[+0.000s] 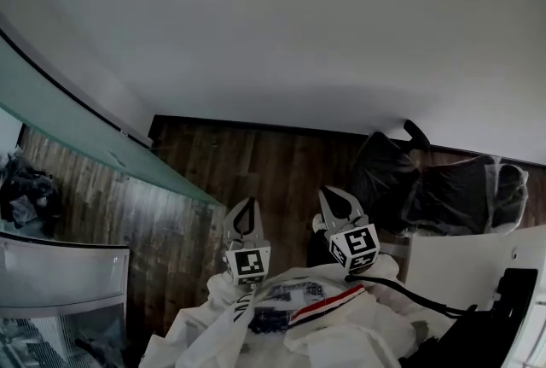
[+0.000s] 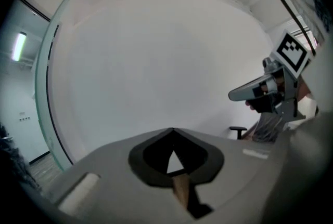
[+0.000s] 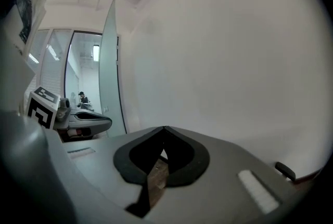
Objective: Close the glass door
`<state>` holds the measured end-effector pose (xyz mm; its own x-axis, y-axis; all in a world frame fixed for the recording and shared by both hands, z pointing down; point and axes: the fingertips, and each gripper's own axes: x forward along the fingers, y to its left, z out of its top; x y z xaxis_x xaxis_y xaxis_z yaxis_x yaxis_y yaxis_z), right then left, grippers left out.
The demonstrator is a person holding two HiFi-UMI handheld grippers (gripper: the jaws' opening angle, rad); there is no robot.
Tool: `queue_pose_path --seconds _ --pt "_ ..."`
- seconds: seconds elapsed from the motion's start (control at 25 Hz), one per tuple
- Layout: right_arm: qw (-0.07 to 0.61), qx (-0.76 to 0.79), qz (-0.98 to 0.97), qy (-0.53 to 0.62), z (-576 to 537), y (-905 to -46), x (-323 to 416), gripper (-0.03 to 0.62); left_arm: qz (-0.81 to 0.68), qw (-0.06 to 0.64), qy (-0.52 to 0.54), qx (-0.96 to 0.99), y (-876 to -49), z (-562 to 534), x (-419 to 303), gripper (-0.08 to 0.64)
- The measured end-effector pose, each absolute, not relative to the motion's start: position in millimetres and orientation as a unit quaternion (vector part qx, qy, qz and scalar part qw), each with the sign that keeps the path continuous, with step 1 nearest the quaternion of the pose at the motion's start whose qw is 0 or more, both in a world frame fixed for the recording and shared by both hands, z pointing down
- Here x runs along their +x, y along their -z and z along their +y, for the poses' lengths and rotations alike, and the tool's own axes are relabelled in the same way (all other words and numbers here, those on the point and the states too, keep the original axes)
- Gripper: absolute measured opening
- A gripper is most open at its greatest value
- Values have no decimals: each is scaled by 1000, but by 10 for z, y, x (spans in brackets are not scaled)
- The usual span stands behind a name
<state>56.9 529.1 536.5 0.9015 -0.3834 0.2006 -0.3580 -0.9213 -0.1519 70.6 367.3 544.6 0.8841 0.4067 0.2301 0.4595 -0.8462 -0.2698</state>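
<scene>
Your left gripper [image 1: 245, 204] and right gripper [image 1: 331, 195] are held side by side, a little apart, over the floor [image 1: 273, 157]. The wall [image 1: 299, 25] stands straight ahead of both. The glass door [image 1: 77, 123] stands to the left of the left gripper, slanting across the floor. A chair [image 1: 426, 187] stands to the right of the right gripper, against the wall.

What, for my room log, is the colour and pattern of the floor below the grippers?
Dark brown wooden plank floor, clearest in the head view.
</scene>
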Motion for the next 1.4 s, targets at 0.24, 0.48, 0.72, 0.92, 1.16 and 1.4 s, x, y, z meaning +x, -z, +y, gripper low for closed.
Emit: queue_pose_path --seconds 0.24,0.48,0.72,0.92,1.16,1.4 --pt "64 -961 242 119 5467 -5322 1383 3 -190 172 98 -962 -5186 3970 1394 2" --pt "66 -951 277 123 5681 -5365 1887 3 -151 178 99 -967 -5329 4132 1782 2" --pt "65 -935 323 129 5653 -5429 2345 3 -120 170 118 -971 -5172 4223 2037 2" --pt "69 -915 372 141 5330 -5525 2568 3 -70 174 146 -971 -5294 3924 2049 2" --pt "50 -887 432 153 4696 -5618 2871 3 -12 149 159 -976 -5448 3380 2300 2" --pt "20 -862 479 163 3922 -5602 3416 3 43 122 147 -981 -5424 2679 2786 2"
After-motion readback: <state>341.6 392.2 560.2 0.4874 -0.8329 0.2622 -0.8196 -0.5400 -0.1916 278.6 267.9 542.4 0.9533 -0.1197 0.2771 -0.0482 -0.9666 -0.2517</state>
